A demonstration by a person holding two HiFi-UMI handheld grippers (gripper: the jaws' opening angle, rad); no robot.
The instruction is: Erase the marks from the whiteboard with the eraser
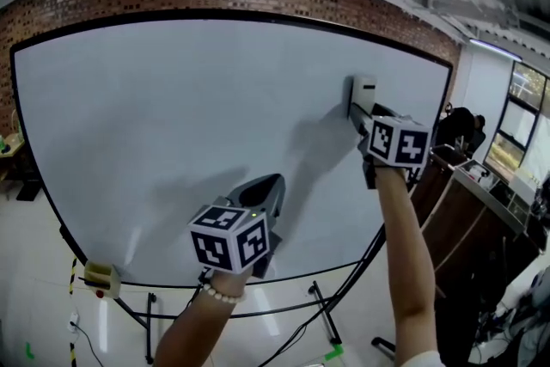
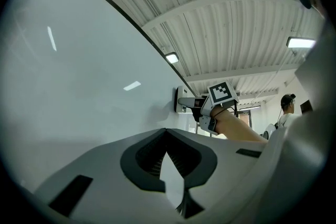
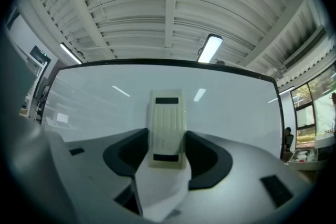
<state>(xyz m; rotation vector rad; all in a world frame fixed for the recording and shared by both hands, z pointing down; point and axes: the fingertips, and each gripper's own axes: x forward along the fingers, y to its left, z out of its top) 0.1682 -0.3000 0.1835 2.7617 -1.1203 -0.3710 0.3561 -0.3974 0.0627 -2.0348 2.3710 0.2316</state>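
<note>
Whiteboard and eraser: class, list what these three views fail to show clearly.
Wiping face of the eraser: every view, turned against the whiteboard.
Whiteboard's lower middle: head view, behind the left gripper.
The small yellowish object at the board's bottom left corner: head view, too small to identify.

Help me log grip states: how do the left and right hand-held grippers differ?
The right hand-held gripper is shut on the eraser, holding it against the whiteboard; the left hand-held gripper is shut on nothing. The right is up high; the left sits lower, towards the board's bottom edge. Both point at the board.
</note>
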